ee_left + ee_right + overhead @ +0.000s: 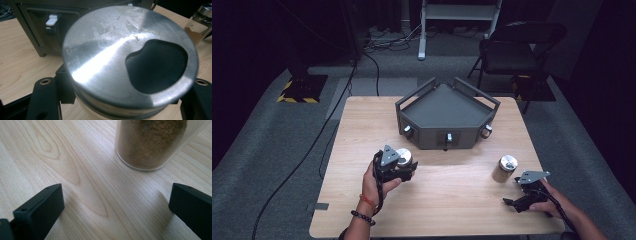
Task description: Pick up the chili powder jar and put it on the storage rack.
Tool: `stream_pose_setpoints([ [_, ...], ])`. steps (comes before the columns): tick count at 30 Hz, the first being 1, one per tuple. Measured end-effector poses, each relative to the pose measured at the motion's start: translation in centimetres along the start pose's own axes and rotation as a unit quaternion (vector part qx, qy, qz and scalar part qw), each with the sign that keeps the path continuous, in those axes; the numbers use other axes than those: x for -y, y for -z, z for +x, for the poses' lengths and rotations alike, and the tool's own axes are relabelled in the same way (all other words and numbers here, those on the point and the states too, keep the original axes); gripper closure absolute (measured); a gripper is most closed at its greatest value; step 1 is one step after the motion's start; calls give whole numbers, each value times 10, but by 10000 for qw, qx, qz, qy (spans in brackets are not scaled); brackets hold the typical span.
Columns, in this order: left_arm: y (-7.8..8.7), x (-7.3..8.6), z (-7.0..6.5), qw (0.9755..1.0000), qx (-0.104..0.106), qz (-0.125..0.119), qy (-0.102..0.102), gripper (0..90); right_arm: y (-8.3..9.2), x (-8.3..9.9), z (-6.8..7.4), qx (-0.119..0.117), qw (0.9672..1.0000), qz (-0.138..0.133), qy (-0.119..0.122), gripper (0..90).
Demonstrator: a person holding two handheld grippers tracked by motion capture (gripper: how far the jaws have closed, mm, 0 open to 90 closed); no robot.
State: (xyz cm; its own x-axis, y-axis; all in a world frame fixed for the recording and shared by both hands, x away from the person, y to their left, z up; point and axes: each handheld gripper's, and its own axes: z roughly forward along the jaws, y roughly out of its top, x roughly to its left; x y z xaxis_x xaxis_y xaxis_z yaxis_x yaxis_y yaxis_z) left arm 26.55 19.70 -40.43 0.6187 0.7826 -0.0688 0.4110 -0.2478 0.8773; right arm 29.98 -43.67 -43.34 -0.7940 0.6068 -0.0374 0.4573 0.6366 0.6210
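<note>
In the high view, a jar with a metal lid (404, 157) was seen clamped in the left gripper (398, 169), just in front of the grey rack (447, 112) on the wooden table (437, 210). A 2nd jar (505, 168) stood to the front right of the rack, with the right gripper (512, 202) near it. In the left gripper view, the lid (105, 50) was seen pinched between the 2 black jaws, close before the rack (37, 30). In the right gripper view, the jaws were spread wide apart, and the spice-filled jar (150, 142) stood beyond them, untouched.
</note>
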Motion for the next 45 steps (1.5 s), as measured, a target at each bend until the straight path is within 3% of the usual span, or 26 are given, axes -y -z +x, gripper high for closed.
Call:
stream_pose_setpoints([
  [26, -13, -53, -7, 9995, -196, -242, -110, 315, 0, 1, 1, 16, 10000, -13, -21, 0],
  [45, -29, -82, -6, 9993, -124, -296, -165, 315, 1, 1, 2, 27, 10000, 2, -32, 0],
])
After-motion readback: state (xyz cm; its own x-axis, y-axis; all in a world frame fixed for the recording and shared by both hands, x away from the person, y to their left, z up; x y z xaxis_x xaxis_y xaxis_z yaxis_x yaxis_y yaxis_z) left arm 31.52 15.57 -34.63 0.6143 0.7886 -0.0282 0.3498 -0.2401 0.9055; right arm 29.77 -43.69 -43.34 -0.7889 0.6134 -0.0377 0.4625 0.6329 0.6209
